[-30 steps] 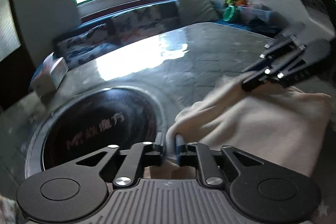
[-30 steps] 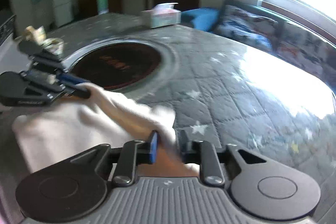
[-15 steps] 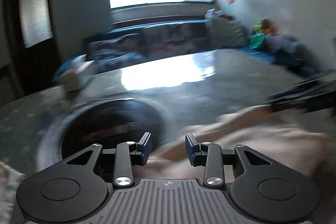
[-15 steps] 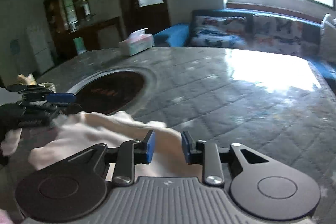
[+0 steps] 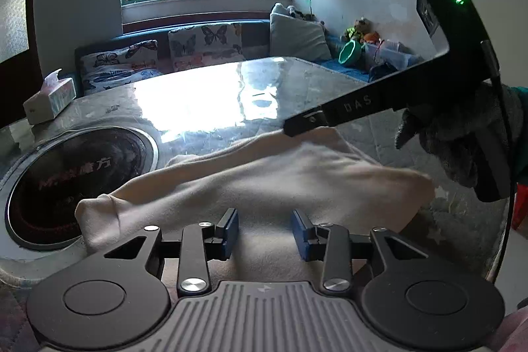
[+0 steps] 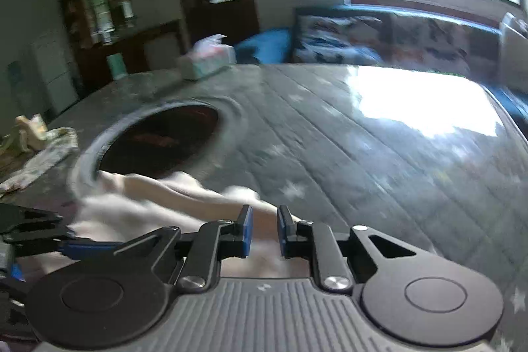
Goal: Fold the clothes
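I read the cream, soft knit garment [image 5: 274,183] as lying bunched on the grey quilted star-print table cover [image 5: 204,94], its long axis running from about 8 o'clock to 2 o'clock in the left wrist view. One rounded end points toward the dark round inset hotplate with a metal rim [image 5: 76,180] at 9 o'clock.

Left gripper [image 5: 264,233]: blue pads stand apart over the cloth, not pressing it; jaws have just been opening.

Right gripper [image 6: 264,231]: jaws have just been closing, a narrow gap remains with cream fabric showing between the pads. I cannot tell whether they pinch it. In the left wrist view it reaches in from 3 o'clock, held by a grey-gloved hand [image 5: 462,137], tip at the garment's far edge.

A white tissue box [image 5: 49,99] sits at 10 o'clock.
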The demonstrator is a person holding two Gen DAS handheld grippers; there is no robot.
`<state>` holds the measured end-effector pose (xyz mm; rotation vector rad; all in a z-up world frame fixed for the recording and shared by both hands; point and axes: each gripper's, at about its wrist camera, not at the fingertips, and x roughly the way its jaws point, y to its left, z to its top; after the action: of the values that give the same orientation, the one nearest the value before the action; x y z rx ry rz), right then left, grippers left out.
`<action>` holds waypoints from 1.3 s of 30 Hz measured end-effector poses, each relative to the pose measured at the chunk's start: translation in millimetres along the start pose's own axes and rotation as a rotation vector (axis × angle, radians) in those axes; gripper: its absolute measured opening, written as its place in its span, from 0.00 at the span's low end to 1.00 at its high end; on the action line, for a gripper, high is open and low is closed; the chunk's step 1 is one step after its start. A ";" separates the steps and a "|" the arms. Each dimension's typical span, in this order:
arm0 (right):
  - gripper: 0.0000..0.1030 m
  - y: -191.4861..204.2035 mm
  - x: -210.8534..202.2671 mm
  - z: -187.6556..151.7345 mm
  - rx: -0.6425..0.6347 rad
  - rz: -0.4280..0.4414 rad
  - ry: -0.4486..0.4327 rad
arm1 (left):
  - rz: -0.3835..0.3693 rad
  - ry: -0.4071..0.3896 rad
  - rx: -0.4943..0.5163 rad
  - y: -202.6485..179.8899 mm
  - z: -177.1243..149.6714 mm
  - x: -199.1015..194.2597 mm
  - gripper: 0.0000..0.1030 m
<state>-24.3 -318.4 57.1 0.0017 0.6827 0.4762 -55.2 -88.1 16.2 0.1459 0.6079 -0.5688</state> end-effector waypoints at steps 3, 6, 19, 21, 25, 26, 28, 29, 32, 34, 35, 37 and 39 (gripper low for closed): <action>0.14 16.0 13.2 7.9 -0.045 0.033 0.026 | 0.000 0.004 -0.002 -3.6 -5.5 -1.0 0.38; 0.14 26.1 36.4 9.9 -0.074 0.031 0.077 | 0.000 0.004 -0.007 -5.2 -7.2 -2.4 0.38; 0.15 72.8 50.4 21.3 -0.189 0.124 0.094 | 0.016 -0.007 -0.080 5.3 -14.0 -18.3 0.44; 0.15 79.1 61.7 21.8 -0.204 0.122 0.109 | 0.015 -0.009 -0.085 5.5 -17.0 -19.0 0.45; 0.15 85.7 79.7 24.1 -0.213 0.110 0.127 | 0.015 -0.021 -0.103 7.3 -19.0 -23.3 0.47; 0.15 86.8 79.7 26.0 -0.216 0.112 0.124 | 0.019 -0.025 -0.112 8.5 -19.5 -25.9 0.47; 0.15 91.8 73.6 30.7 -0.230 0.135 0.111 | 0.035 -0.036 -0.127 10.7 -20.9 -33.0 0.48; 0.15 96.3 70.0 32.6 -0.245 0.151 0.105 | 0.044 -0.044 -0.133 12.1 -22.0 -37.5 0.48; 0.15 111.1 64.1 34.9 -0.289 0.200 0.103 | 0.061 -0.055 -0.160 17.3 -25.7 -47.3 0.49; 0.15 123.9 69.5 33.1 -0.317 0.223 0.115 | 0.070 -0.054 -0.173 20.0 -28.9 -49.9 0.50; 0.15 128.8 73.5 32.0 -0.326 0.231 0.121 | 0.075 -0.051 -0.179 20.8 -30.7 -50.4 0.50; 0.15 136.4 83.8 29.7 -0.336 0.240 0.137 | 0.083 -0.048 -0.187 21.8 -32.9 -50.9 0.52; 0.16 143.1 96.9 26.8 -0.342 0.238 0.159 | 0.083 -0.049 -0.192 21.9 -35.0 -52.3 0.54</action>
<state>-3.3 -145.5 41.5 -0.2818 0.7530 0.8240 -95.9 -35.4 17.1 -0.0234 0.6028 -0.4304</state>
